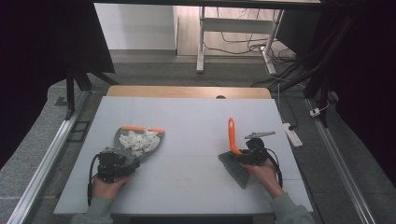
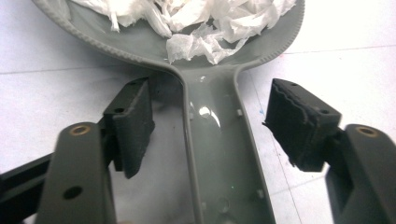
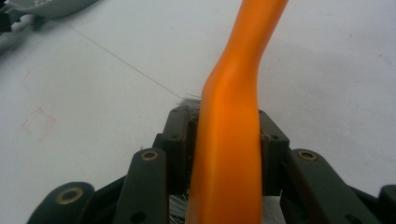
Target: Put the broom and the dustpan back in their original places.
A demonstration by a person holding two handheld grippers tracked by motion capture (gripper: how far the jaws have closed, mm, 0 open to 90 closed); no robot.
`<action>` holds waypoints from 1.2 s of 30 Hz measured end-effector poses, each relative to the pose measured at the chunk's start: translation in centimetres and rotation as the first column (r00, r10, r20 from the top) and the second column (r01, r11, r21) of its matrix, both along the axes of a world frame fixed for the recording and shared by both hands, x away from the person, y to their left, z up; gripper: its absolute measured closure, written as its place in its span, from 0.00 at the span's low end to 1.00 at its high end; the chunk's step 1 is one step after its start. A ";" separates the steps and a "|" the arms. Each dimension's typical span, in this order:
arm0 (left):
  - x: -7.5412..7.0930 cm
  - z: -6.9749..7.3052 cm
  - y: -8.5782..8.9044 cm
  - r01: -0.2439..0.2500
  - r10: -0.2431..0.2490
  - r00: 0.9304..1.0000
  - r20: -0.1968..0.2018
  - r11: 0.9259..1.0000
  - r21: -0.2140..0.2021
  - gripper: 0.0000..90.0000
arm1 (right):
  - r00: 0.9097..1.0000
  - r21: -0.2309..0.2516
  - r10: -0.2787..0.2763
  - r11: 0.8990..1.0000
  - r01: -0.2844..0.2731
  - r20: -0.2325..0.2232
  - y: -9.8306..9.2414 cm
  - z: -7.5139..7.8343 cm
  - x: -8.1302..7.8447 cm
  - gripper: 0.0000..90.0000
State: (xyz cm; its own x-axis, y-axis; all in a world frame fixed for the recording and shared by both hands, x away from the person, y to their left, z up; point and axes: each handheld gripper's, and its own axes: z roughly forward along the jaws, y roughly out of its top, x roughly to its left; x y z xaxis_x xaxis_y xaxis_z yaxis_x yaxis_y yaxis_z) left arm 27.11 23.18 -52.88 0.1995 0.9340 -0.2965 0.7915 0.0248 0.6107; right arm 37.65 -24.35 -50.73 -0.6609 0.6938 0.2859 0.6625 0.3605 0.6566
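One grey plastic dustpan with orange front edge (image 1: 139,140), left of centre on the white table (image 1: 187,116) | one heap of torn white paper scraps (image 1: 136,140) inside it | left gripper (image 2: 210,126) spread wide astride its handle, clear of it | right gripper (image 3: 224,135) clamped on one orange-handled grey-bristled brush (image 1: 235,151), right of centre

Even, soft overhead light on the tabletop (image 1: 187,116); dark surrounds at both upper corners. Faint shadows. Small glare spots on dustpan handle (image 2: 219,154). Gripper views soft, near parts blurred.
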 end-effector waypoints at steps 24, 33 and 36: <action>-1.2 1.6 0.6 0.121 -0.131 0.988 0.079 0.986 0.114 0.28 | 0.997 -0.126 -0.076 0.989 0.076 0.010 -0.6 -0.5 0.6 0.50; -1.4 2.3 0.5 0.170 -0.186 0.976 0.117 0.977 0.133 0.28 | 0.989 -0.155 -0.112 0.980 0.127 0.100 -1.0 0.5 0.1 0.49; -1.4 2.4 0.9 0.194 -0.210 0.968 0.139 0.974 0.119 0.28 | 0.985 -0.136 -0.104 0.983 0.123 0.135 -1.2 1.0 -0.5 0.49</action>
